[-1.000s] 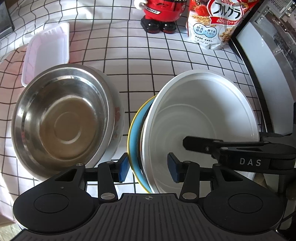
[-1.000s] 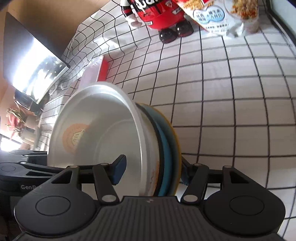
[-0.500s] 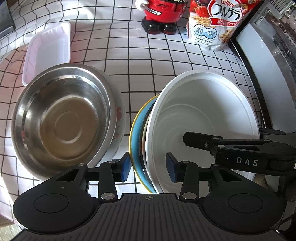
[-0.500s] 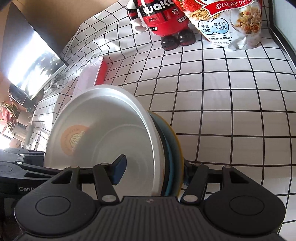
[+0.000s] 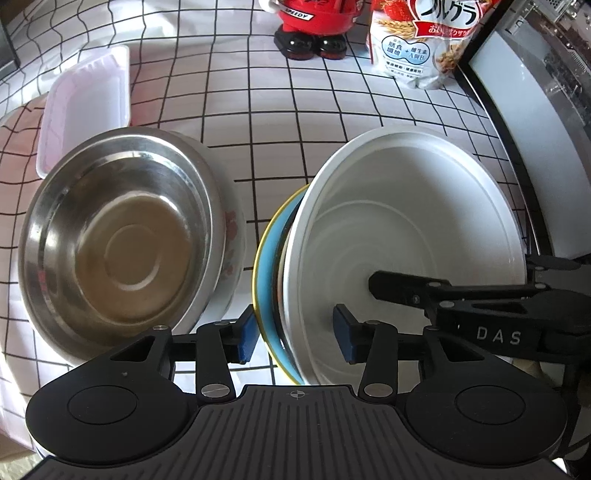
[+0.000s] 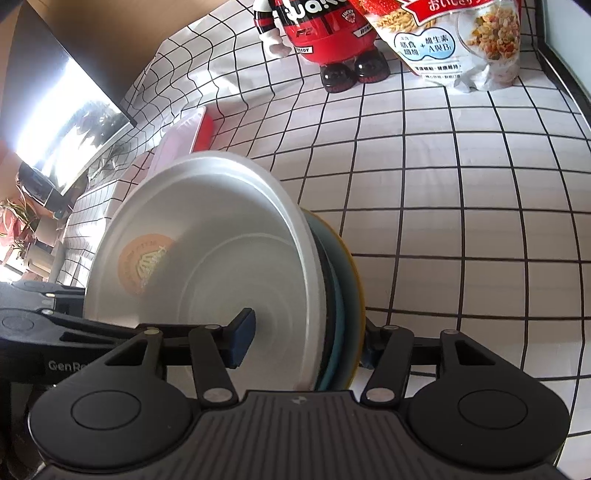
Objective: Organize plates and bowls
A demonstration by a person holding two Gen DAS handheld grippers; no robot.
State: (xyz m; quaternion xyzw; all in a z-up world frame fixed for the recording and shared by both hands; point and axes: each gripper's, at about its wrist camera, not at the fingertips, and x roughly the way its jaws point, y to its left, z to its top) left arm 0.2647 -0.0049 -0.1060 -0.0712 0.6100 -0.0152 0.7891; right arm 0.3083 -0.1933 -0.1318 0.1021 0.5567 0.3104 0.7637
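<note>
A stack of plates stands on edge between both grippers: a white plate [image 5: 406,229], a dark one behind it and a blue plate with a yellow rim [image 5: 267,266]. My left gripper [image 5: 295,338] straddles the stack's edge, its blue pads a little apart from it. My right gripper [image 6: 306,341] straddles the same stack [image 6: 207,251] from the opposite side; its right pad is hidden behind the yellow rim [image 6: 356,291]. A steel bowl [image 5: 118,243] sits nested in a white flowered bowl at the left.
A pink-white lidded box [image 5: 88,103] lies at the back left. A red figurine [image 5: 314,26] and a cereal bag [image 5: 424,44] stand at the back. A white appliance [image 5: 524,122] borders the right. A checkered cloth [image 6: 461,184] covers the table.
The stack of plates has tilted more upright and shifted slightly right in the left view. Both grippers stay astride it; the right camera has drawn back and up a little.
</note>
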